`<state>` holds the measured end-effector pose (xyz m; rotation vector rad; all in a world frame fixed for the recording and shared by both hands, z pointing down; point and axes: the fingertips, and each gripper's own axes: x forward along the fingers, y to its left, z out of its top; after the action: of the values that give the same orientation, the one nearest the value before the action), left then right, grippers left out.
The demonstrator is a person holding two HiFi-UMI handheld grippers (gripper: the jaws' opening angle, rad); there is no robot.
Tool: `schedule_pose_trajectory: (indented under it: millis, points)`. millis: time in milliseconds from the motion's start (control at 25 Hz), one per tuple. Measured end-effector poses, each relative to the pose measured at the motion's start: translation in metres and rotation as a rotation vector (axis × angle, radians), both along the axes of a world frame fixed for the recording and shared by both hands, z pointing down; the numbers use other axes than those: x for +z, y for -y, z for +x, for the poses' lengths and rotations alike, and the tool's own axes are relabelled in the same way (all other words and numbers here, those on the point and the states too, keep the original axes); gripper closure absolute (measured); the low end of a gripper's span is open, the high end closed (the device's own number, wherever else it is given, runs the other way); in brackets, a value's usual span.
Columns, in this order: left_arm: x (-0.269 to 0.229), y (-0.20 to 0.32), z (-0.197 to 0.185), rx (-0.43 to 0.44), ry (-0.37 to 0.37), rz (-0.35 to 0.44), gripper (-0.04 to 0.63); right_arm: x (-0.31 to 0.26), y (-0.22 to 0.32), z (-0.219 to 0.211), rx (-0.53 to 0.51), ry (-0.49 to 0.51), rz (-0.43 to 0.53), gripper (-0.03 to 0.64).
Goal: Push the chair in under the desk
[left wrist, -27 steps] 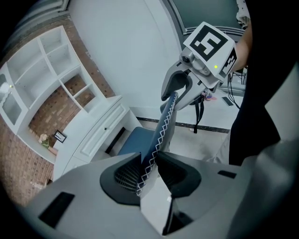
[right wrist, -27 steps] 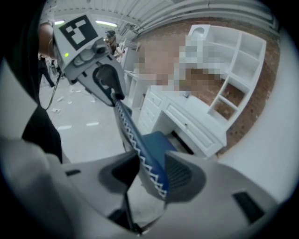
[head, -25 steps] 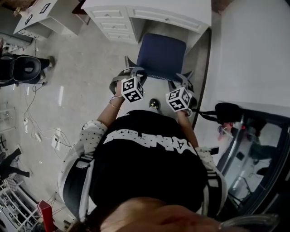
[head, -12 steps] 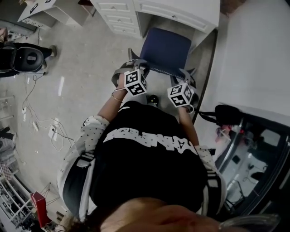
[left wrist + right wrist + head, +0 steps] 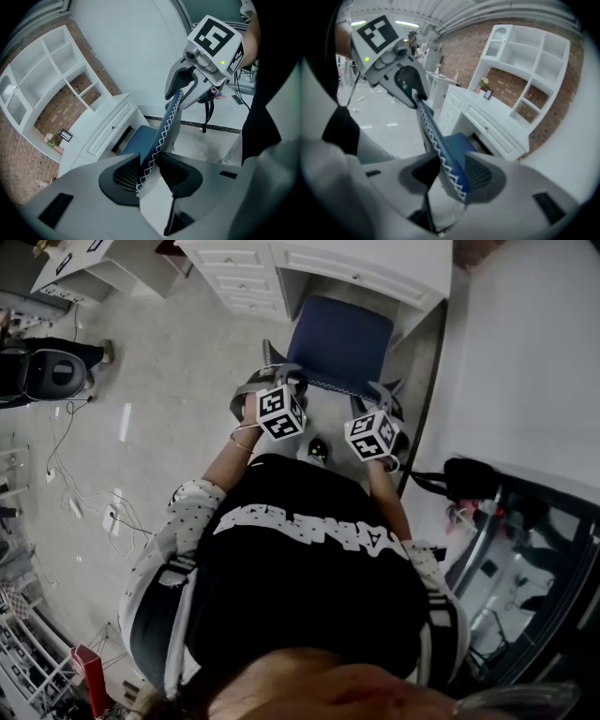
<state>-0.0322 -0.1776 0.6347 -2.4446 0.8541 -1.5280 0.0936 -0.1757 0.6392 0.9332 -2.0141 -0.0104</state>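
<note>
On the pale floor, a white drawered tabletop backs onto brick wall and white shelving seen only in the claw views; the blue padded chair faces it, seat partly beneath, its backrest edge running crosswise, pinched by the left claw, jaws just opening slightly, and the right claw.
</note>
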Motion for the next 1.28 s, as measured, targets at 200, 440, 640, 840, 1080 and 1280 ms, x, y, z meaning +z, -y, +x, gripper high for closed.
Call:
schedule_pose_trajectory:
  millis: [200, 440, 640, 840, 1080, 1280]
  points:
    - [0.001, 0.015, -0.001, 0.009, -0.003, 0.0, 0.439, 0.002, 0.014, -0.001, 0.006, -0.004, -0.007, 0.433]
    - [0.001, 0.03, -0.004, 0.037, -0.016, -0.018, 0.439, 0.003, 0.029, -0.004, 0.023, -0.007, -0.013, 0.433]
    - [-0.002, 0.04, -0.004, 0.067, -0.032, -0.022, 0.445, 0.002, 0.041, -0.004, 0.046, -0.017, -0.023, 0.431]
    - [-0.003, 0.05, -0.001, 0.094, -0.048, -0.029, 0.453, 0.003, 0.053, -0.001, 0.063, -0.03, -0.031, 0.431]
    - [-0.003, 0.058, -0.003, 0.115, -0.058, -0.035, 0.454, 0.003, 0.06, -0.002, 0.08, -0.036, -0.035, 0.43]
    - [-0.002, 0.073, -0.004, 0.109, -0.06, -0.031, 0.454, 0.005, 0.075, -0.003, 0.091, -0.04, -0.037, 0.43]
